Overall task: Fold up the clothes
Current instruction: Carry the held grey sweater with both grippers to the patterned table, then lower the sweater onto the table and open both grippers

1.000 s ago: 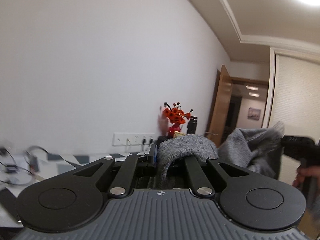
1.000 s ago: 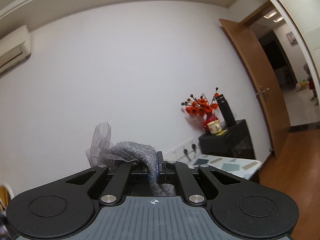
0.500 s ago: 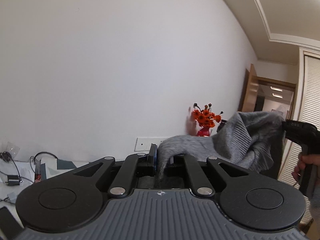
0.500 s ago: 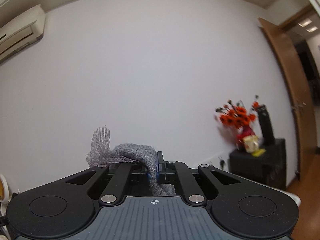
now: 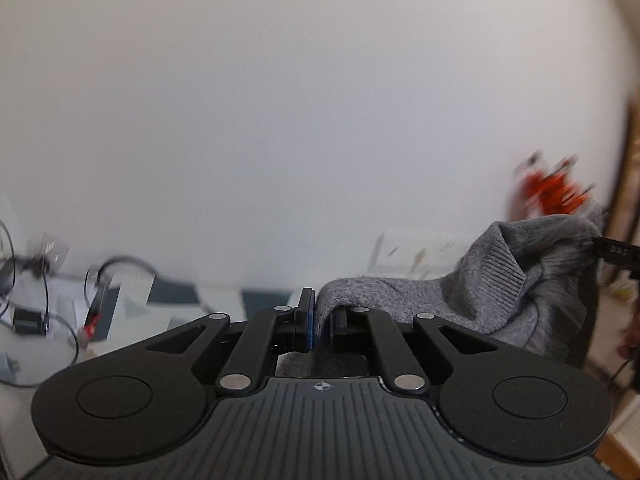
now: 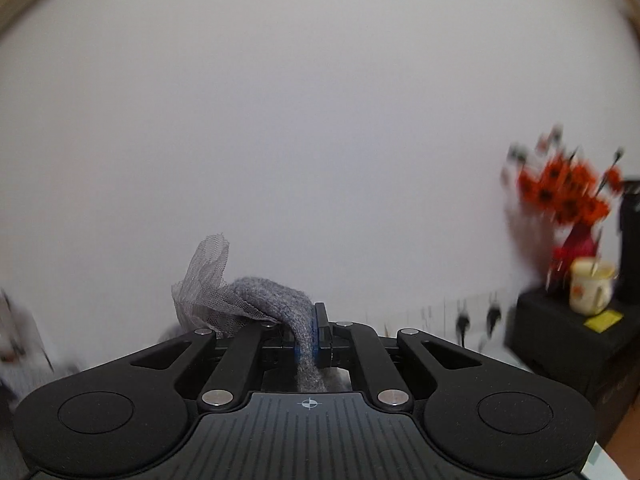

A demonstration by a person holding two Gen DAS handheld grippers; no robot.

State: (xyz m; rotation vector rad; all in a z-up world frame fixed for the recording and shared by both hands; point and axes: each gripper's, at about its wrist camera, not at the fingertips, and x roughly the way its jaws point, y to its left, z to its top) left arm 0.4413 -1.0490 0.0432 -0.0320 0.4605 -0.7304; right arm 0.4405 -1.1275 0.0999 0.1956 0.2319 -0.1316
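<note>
Here, in the left wrist view, the grey sweater [image 5: 460, 292] is pinched in the left hand-held gripper [image 5: 322, 322], stretching rightward. In the right view, its bunched edge [image 6: 280, 312] is clamped by the right hand-held gripper [image 6: 316, 338]; uneven tension could cause slipping.

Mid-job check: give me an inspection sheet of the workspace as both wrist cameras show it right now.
Surface: patterned tabletop, only a blurred strip visible.
Job's things: grey knit garment lifted and stretched between both grippers; a mesh piece sticks up from it in the right wrist view.
Clutter: small blurred devices at the table's left.
Grippers: left gripper and right gripper, jaws shut on the garment.
Cables: black cables looping on the table; plugs in wall sockets.
Surroundings: white wall; orange flowers, mug on a black cabinet.
</note>
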